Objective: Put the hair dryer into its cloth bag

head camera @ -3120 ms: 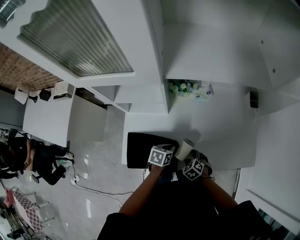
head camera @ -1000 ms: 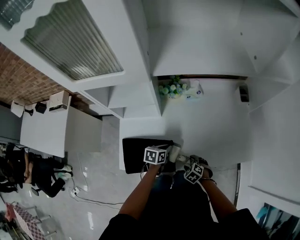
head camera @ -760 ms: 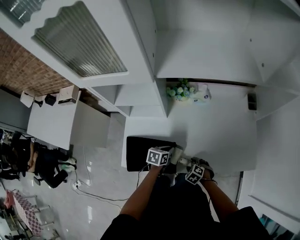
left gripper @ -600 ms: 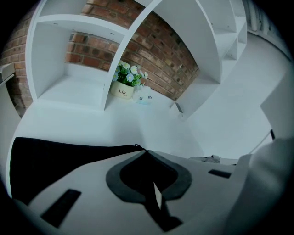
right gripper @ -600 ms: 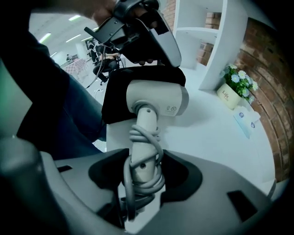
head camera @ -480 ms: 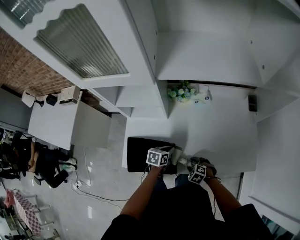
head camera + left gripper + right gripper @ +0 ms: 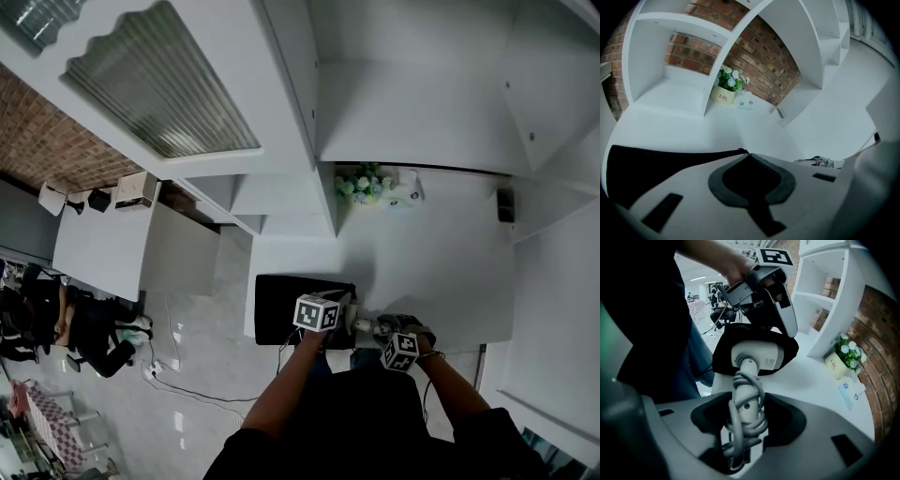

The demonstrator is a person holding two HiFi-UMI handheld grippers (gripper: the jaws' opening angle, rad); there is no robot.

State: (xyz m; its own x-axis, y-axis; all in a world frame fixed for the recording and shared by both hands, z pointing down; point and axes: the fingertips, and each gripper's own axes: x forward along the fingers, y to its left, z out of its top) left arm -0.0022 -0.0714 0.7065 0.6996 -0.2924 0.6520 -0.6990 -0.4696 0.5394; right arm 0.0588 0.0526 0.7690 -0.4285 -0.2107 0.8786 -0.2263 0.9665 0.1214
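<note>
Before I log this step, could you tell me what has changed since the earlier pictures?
The hair dryer has slid head-first into the cloth bag; its cord-wrapped handle sticks out. The right gripper has just been closing its jaws on that handle. The left gripper still pinches the bag's edge.

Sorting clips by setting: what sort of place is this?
Probably a home-style mock-up inside an open office: white shelving against a brick wall, a flower pot, and a seated person beyond.
</note>
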